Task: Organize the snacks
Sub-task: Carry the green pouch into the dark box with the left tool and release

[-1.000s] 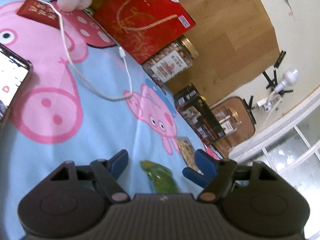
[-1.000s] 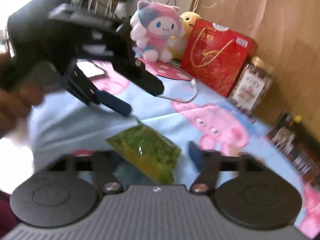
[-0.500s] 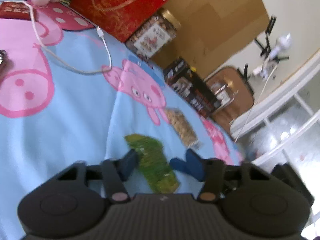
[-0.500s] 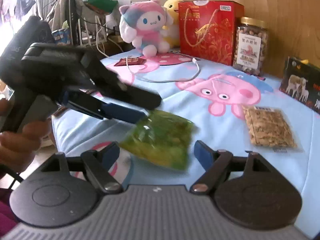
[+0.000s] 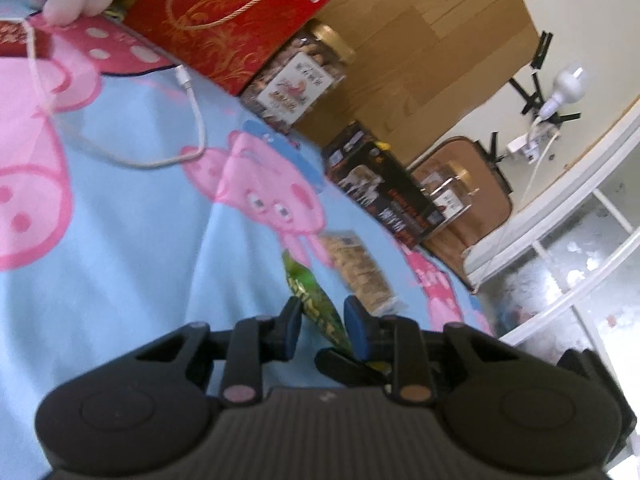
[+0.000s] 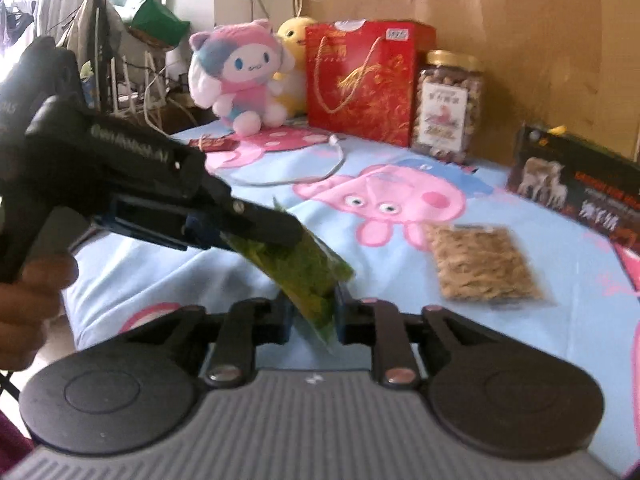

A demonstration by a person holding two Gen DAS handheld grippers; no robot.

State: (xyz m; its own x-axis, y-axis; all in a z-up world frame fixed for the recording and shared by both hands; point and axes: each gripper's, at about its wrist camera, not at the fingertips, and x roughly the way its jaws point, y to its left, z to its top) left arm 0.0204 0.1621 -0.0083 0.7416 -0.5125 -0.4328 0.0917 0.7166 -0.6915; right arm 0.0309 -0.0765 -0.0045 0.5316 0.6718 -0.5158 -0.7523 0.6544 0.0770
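- Blue cloth printed with pink cartoon pigs, a bedsheet [image 6: 256,276], covers the whole work surface, and behind it runs a wall of brown wood panelling [image 6: 520,40].
- At the far left of the right wrist view a cluttered rack [image 6: 132,72] stands by a bright curtained window; the left wrist view shows a white window frame [image 5: 580,264] at its right.
- Along the far edge sit a red gift bag [image 6: 360,84] with rope handles, a pink and white plush toy [image 6: 244,76], a yellow plush [image 6: 296,40] behind it, a jar of nuts [image 6: 446,104] with a gold lid, and a dark box [image 6: 576,188] to the right.
- A white cable [image 6: 316,168] loops over the sheet near the bag.
- A clear packet of pale brown snacks [image 6: 486,268] lies flat on the sheet, right of centre.
- The green snack packet [image 6: 308,276] is shiny, see-through and full of green bits; it hangs tilted just above the near part of the sheet.
- The left gripper [image 6: 256,228] has just been closing and pinches the packet's upper left edge.
- The right gripper [image 6: 314,316] has just been closing too, its pads pressed on the packet's lower end.
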